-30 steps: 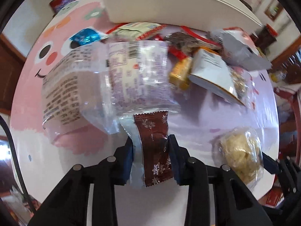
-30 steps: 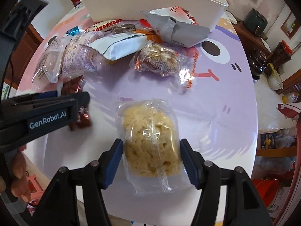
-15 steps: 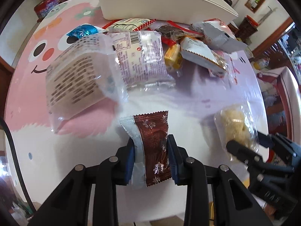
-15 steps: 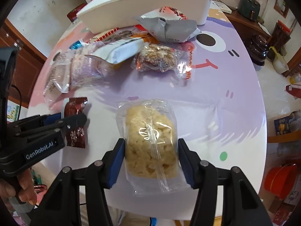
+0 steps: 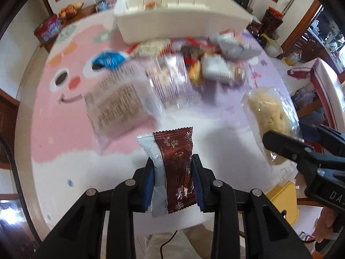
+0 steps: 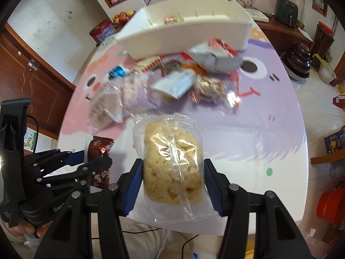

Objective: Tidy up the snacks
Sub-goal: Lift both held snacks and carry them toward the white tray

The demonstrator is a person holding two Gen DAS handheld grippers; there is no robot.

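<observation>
the left hand-held gripper (image 5: pixel 173 180) is clamped on a brown candy (image 5: pixel 175 168) (snowflake print); the right hand-held gripper (image 6: pixel 172 181) grips a puffed-rice pack (image 6: pixel 172 161) above the worktop (image 6: pixel 269 133).

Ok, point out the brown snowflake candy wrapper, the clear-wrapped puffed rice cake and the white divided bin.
brown snowflake candy wrapper (image 5: pixel 175 161): left wrist view, middle of its brown face.
clear-wrapped puffed rice cake (image 6: pixel 172 161): right wrist view, middle of the cake.
white divided bin (image 6: pixel 183 36): right wrist view, its near outer wall.
</observation>
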